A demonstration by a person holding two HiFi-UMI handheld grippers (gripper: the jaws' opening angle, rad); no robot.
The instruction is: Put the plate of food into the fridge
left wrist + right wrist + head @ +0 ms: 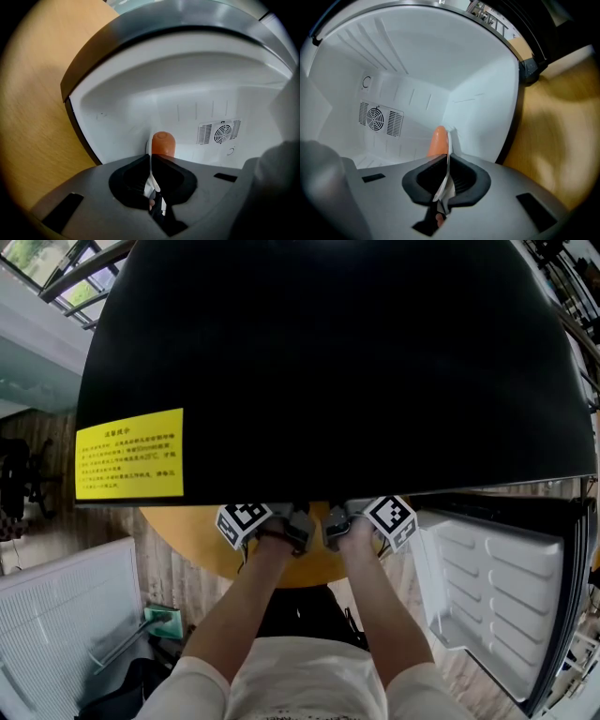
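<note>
Yellow rectangular paper label [129, 454] stuck on the black curved top of the fridge [337, 362], near its left edge in the head view: one short heading line above several rows of small black Chinese characters, too small and blurred to read. Black-and-white square pattern markers, without letters or numbers, on the white cube at left [243, 520] and on the white cube at right [391, 518]. No readable print in either gripper view

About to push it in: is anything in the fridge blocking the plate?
Nothing visible. The left claw and right claw grip the plate; the fridge ahead shows bare white walls, only a fan vent at the back.
</note>
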